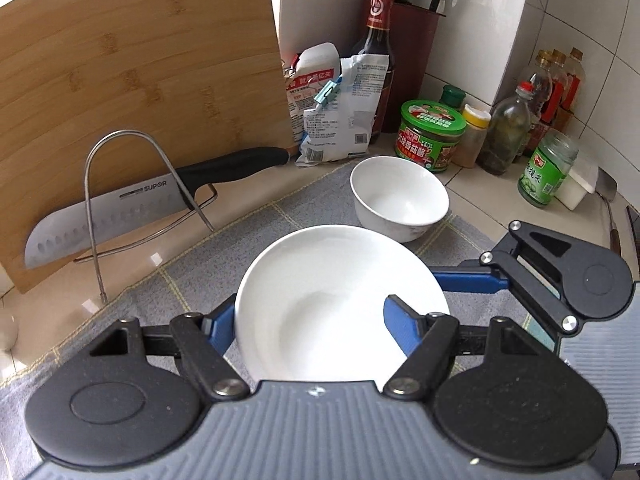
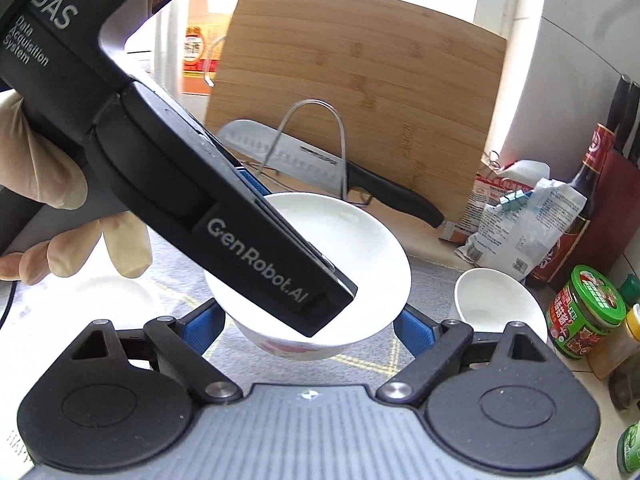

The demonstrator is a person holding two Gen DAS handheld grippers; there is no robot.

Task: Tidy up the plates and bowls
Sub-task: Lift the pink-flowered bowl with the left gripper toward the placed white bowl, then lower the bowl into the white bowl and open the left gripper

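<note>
A white deep plate [image 1: 332, 304] sits tilted in my left gripper [image 1: 312, 308], which is shut on it: one blue finger [image 1: 400, 328] lies inside the dish and the other is outside its left rim. In the right wrist view the left gripper's black body [image 2: 260, 256] crosses over that plate [image 2: 360, 248]. Under the plate a white bowl with a red mark [image 2: 288, 346] shows between the fingers of my right gripper [image 2: 310, 316], which is shut on it. The plate's rim hides the pads. A second white bowl [image 1: 400, 200] [image 2: 492, 300] stands upright on the grey cloth [image 1: 200, 280].
A bamboo cutting board [image 1: 140, 80] leans on the wall with a knife [image 1: 120, 208] in a wire rack before it. Seasoning bags [image 1: 340, 112], a soy bottle [image 1: 378, 52] and several jars [image 1: 432, 136] crowd the back corner. A gloved hand [image 2: 40, 184] holds the left gripper.
</note>
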